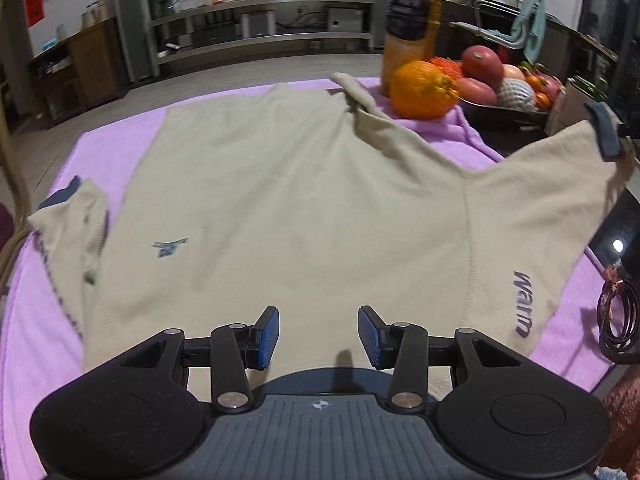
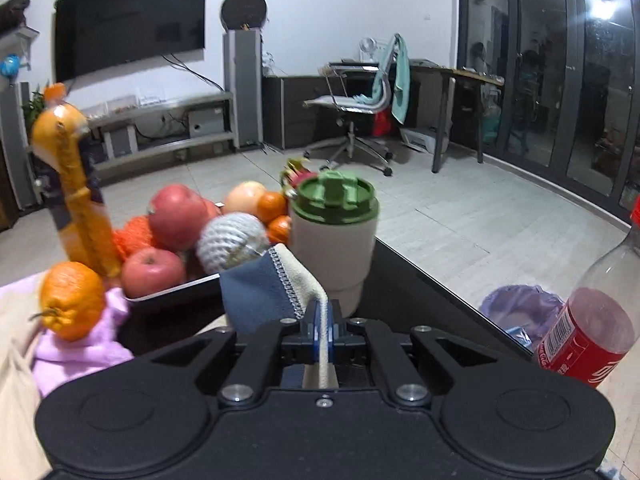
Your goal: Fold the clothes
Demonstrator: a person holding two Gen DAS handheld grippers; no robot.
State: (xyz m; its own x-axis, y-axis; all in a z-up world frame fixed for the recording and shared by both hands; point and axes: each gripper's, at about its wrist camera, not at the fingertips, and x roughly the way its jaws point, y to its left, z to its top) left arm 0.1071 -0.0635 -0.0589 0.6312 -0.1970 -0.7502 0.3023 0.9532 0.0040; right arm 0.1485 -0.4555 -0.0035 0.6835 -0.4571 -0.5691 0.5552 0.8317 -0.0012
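A beige sweater (image 1: 296,200) lies spread on a pink blanket (image 1: 112,148). My left gripper (image 1: 319,334) hovers over its near edge, jaws open with only flat cloth below them. The sweater's right sleeve (image 1: 532,208) is stretched out to the right and lifted, its dark blue cuff (image 1: 606,132) at the far right. In the right wrist view my right gripper (image 2: 322,322) is shut on that sleeve end, the blue cuff (image 2: 260,292) and beige cloth (image 2: 308,280) bunched above the pads. The left sleeve (image 1: 72,220) lies folded at the left.
A tray of apples and oranges (image 2: 176,236), a loose orange (image 1: 423,90) and an orange juice bottle (image 1: 412,16) stand at the blanket's far right. Ahead of the right gripper are a green-lidded cup (image 2: 334,236) and a cola bottle (image 2: 592,320). Coiled cable (image 1: 618,316) lies at right.
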